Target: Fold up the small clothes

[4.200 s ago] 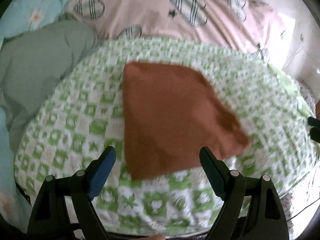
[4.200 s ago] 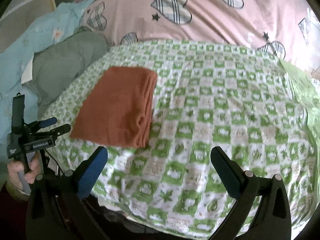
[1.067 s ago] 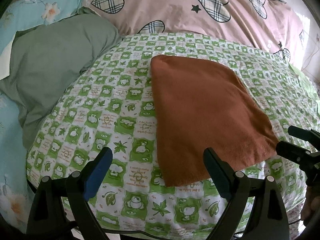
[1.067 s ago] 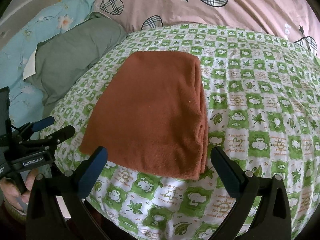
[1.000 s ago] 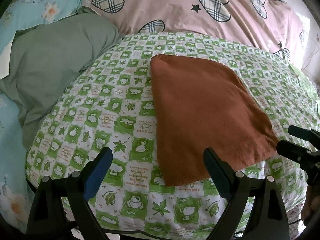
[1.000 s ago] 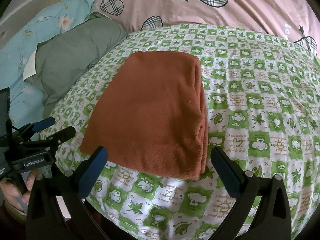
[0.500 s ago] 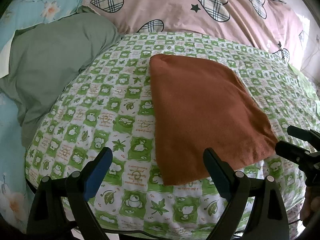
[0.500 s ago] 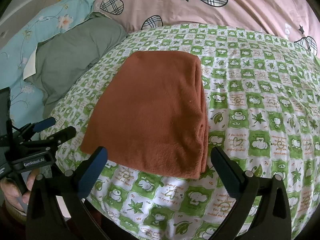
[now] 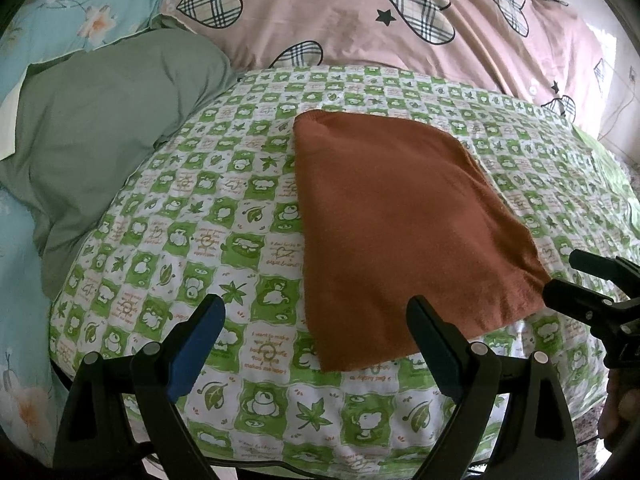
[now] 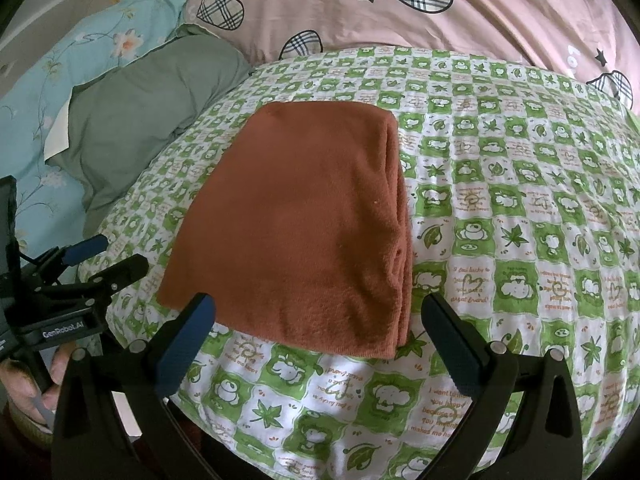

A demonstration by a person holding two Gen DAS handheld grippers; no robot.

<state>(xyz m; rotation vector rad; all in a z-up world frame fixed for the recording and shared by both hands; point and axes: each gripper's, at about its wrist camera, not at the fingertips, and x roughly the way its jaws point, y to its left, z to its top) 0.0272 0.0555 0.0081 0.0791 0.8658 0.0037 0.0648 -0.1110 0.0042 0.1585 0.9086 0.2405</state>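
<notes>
- Where the left gripper (image 9: 314, 330) and right gripper (image 10: 320, 328) gape wide, empty, a folded rust cloth (image 10: 304, 232) lies just ahead.
- Green-checked bedspread (image 10: 500, 240) beneath; pink heart-print quilt (image 9: 340, 20) beyond.

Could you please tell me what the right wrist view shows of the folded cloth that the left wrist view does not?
Only the right wrist view shows the stacked layer edges along the rust-brown folded cloth and the hand holding the left tongs. Only the left wrist view shows the cloth's smooth left edge and the right tongs from the side. Both show the cloth flat on the green checked sheet, with both tongs open.
</notes>
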